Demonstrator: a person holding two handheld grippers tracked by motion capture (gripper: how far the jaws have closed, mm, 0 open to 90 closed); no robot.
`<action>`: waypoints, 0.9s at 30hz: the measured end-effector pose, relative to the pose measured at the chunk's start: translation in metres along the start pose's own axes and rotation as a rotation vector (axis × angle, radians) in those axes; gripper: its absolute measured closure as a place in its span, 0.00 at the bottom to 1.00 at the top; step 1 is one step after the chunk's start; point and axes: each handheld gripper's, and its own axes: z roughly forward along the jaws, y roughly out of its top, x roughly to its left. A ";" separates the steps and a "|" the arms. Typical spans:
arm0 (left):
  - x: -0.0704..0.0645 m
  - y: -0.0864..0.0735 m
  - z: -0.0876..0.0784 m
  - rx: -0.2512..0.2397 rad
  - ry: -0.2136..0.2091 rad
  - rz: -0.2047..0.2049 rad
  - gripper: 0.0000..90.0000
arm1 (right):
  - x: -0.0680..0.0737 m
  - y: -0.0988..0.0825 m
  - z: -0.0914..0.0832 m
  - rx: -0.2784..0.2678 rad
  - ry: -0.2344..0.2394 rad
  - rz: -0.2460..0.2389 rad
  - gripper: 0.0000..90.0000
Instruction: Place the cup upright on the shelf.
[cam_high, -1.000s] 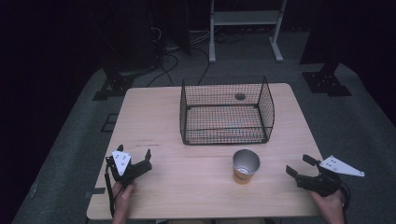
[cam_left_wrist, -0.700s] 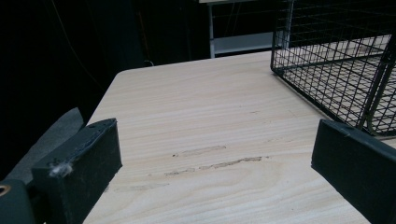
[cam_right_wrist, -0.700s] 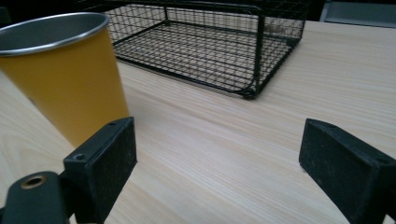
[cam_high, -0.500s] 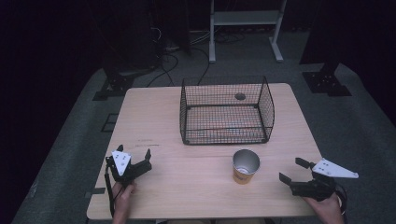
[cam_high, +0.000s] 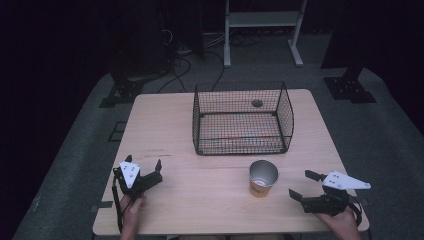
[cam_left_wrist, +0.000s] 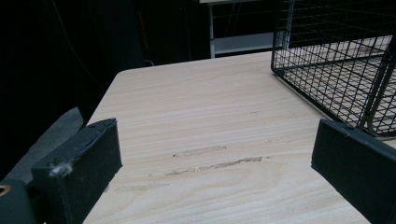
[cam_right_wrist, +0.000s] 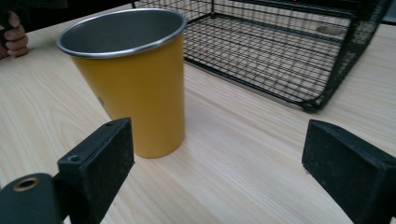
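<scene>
Fingers wide on both grippers, left (cam_high: 144, 170) and right (cam_high: 302, 185). Worktop (cam_high: 165, 125): one yellow cup (cam_high: 262, 178), one wire basket (cam_high: 242, 119). No legible writing.

Inventory from my position: one counter (cam_high: 170, 130); one black wire basket (cam_high: 242, 120); one yellow cup (cam_high: 262, 178) with a metal interior; two claws, my left claw (cam_high: 145, 167) and right claw (cam_high: 303, 185).

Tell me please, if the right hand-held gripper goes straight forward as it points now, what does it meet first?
Probably the yellow cup: the right hand-held gripper is open and the cup stands ahead, toward its left jaw.
</scene>
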 end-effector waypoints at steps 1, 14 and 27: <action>0.000 0.000 0.000 0.000 0.000 0.000 0.01 | 0.001 0.001 0.001 0.003 0.004 -0.005 0.09; 0.000 0.000 0.000 -0.002 -0.001 -0.001 0.01 | 0.020 0.013 0.019 0.042 0.082 -0.069 0.03; 0.000 0.000 0.000 -0.001 -0.001 -0.002 0.01 | 0.033 0.019 0.037 0.068 0.139 -0.094 0.03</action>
